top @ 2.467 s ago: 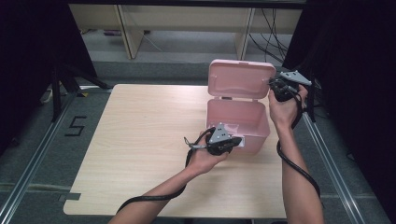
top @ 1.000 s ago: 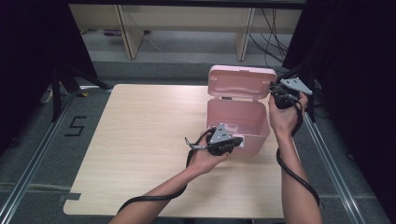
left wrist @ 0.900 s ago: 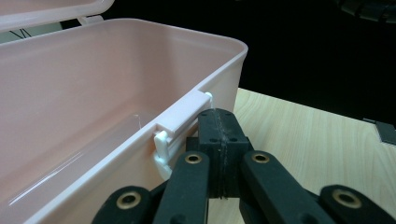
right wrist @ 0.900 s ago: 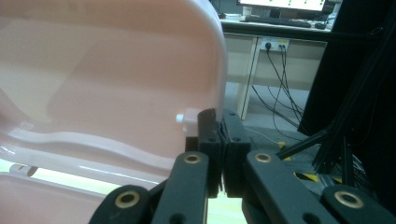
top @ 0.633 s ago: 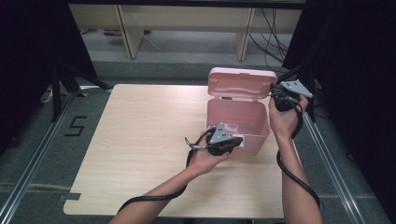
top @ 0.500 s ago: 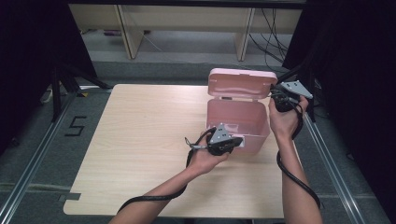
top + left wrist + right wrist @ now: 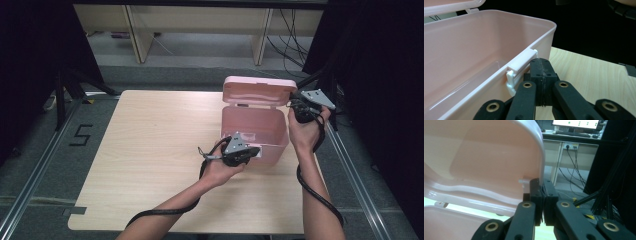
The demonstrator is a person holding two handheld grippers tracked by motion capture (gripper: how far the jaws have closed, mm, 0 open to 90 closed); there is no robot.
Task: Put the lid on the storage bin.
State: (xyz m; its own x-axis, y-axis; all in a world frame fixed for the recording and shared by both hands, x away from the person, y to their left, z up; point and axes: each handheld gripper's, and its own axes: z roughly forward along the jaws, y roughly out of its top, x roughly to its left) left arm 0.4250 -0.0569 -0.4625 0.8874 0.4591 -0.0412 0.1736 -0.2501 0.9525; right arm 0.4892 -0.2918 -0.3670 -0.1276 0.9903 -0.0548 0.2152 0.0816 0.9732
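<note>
Lab or test room, not a home: pale wood-laminate desk (image 7: 150,150) on grey carpet with a taped numeral five (image 7: 80,135), metal floor rails (image 7: 30,190), black curtains (image 7: 30,60), loose cables (image 7: 574,162), a lit computer monitor (image 7: 576,123).

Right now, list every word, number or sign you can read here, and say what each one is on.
"5" - black mark on the grey floor left of the table.
Monitor screen in the right gripper view: green dots, too small to read.
Pink box and its lid: no writing to be seen.
</note>
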